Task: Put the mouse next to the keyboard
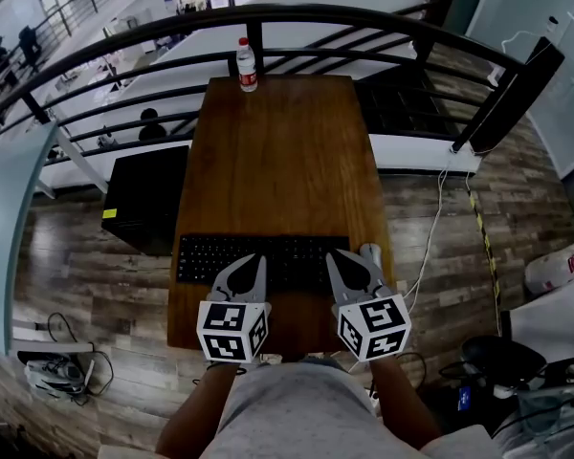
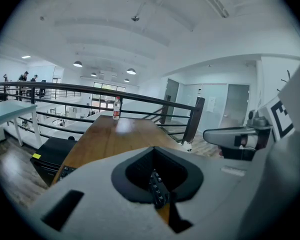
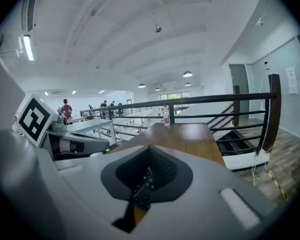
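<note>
A black keyboard lies across the near end of the wooden table. A pale grey mouse rests on the table just off the keyboard's right end. My left gripper hovers over the keyboard's middle, jaws together and empty. My right gripper hangs over the keyboard's right part, just left of the mouse, also shut with nothing in it. In the left gripper view the left gripper shows only keyboard keys through its dark hollow. The right gripper in its own view shows the same.
A clear water bottle with a red label stands at the table's far edge. A black railing curves behind the table, with a lower floor beyond. A black cabinet sits left of the table. Cables trail on the floor at the right.
</note>
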The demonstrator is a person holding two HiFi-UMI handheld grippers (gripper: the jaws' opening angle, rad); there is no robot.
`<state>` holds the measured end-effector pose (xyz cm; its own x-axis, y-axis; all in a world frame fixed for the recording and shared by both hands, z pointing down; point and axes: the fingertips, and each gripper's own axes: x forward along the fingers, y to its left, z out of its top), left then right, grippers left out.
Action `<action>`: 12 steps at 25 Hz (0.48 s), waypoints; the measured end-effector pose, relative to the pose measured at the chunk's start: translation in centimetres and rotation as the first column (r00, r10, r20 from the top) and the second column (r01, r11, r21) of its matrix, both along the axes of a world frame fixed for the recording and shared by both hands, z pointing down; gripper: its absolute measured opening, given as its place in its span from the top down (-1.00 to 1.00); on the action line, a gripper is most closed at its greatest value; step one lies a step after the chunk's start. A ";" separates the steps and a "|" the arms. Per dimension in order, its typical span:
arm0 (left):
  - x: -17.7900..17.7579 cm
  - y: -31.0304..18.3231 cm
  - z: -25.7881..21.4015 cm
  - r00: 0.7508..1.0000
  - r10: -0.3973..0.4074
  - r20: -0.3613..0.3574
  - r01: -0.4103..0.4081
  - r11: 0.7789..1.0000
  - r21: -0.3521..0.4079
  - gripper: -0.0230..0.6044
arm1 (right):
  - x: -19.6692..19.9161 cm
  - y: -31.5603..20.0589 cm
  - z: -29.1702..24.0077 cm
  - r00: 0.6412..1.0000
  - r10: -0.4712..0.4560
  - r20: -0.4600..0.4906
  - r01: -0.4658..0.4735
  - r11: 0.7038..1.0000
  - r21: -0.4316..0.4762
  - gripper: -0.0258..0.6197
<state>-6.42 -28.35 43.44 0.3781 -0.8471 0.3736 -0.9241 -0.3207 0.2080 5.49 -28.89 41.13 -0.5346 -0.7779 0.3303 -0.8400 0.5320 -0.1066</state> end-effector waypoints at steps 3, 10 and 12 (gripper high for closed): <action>-0.2 0.1 0.2 1.000 0.008 0.000 -0.008 1.000 -0.003 0.95 | -0.4 0.2 0.1 1.000 -0.001 -0.002 0.001 1.000 0.001 0.89; -0.1 0.0 0.0 1.000 0.011 -0.005 -0.011 1.000 -0.007 0.95 | -0.5 0.2 -0.2 1.000 -0.009 -0.007 0.009 1.000 -0.001 0.88; -0.1 0.0 0.0 1.000 0.012 -0.005 -0.012 1.000 -0.006 0.95 | -0.6 0.2 -0.1 1.000 -0.010 -0.008 0.010 1.000 -0.002 0.89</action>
<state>-6.49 -28.38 43.46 0.3898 -0.8403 0.3768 -0.9192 -0.3304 0.2140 4.91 -28.69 41.00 -0.5399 -0.7717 0.3361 -0.8353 0.5406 -0.1008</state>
